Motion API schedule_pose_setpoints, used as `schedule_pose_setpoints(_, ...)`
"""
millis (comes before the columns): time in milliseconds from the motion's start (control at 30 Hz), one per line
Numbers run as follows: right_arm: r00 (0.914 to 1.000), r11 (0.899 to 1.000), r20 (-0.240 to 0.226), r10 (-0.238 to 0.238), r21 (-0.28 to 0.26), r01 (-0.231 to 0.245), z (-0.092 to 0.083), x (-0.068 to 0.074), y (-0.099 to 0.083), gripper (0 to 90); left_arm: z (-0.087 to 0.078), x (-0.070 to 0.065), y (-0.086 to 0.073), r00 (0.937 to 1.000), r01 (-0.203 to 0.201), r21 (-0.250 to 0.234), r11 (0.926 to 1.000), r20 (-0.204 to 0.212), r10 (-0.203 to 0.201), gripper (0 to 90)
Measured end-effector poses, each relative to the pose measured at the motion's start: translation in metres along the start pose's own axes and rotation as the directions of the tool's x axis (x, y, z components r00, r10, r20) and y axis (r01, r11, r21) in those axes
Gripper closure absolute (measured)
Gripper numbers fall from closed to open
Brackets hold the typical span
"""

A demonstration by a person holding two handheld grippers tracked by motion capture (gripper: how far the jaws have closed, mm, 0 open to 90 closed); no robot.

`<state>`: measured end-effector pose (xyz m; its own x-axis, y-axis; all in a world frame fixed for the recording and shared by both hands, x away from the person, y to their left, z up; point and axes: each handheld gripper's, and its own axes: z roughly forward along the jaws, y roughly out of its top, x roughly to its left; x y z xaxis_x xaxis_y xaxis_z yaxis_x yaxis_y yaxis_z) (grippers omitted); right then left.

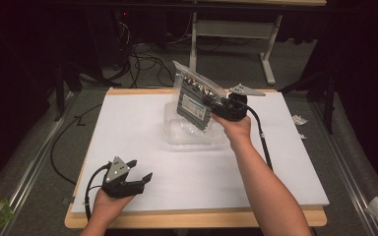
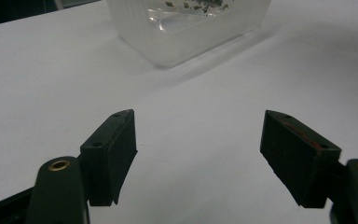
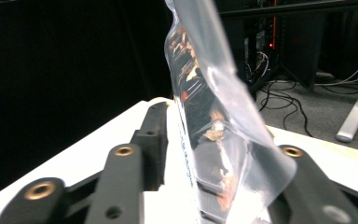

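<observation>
**Bag between loosened jaws above the tub**

The right gripper (image 1: 215,105) is keeping its jaws partly spread around the clear snack bag (image 1: 195,101), hanging tilted over the clear plastic tub (image 1: 177,132). The left gripper (image 1: 140,172) is gaping wide, grasping nothing above the white board (image 1: 142,123).

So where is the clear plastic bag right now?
In the high view the plastic bag stands tilted between the fingers of the right gripper, right of the table's centre, its lower end over the clear plastic container on the white board.
</observation>
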<state>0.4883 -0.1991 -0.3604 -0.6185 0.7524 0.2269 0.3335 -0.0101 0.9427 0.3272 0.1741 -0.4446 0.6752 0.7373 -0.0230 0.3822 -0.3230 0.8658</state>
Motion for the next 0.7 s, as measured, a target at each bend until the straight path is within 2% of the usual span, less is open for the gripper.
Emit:
schedule_pose_setpoints(267, 0.9999, 1.0, -0.002, -0.011, 0.003, 0.011, -0.001, -0.003, 0.001, 38.8, 0.002, 0.0, 0.0, 1.0, -0.001, 0.006, 1.0, 0.004, 0.001, 27.2)
schedule_pose_setpoints(367, 0.9999, 1.0, -0.007, -0.011, 0.011, 0.011, -0.001, -0.005, 0.003, 35.8, 0.002, -0.001, 0.0, 1.0, -0.001, 0.007, 1.0, 0.007, 0.001, 27.2)
schedule_pose_setpoints(500, 0.9994, 1.0, 0.035, 0.006, -0.011, -0.005, -0.006, -0.011, 0.006, 31.9, 0.001, 0.0, 0.0, 1.0, -0.002, 0.008, 1.0, 0.006, 0.002, 27.2)
schedule_pose_setpoints(700, 0.9985, 1.0, 0.048, 0.026, -0.014, -0.026, -0.011, -0.023, 0.009, 31.1, 0.001, -0.001, 0.0, 0.9999, -0.008, 0.004, 1.0, 0.007, 0.008, 27.2)
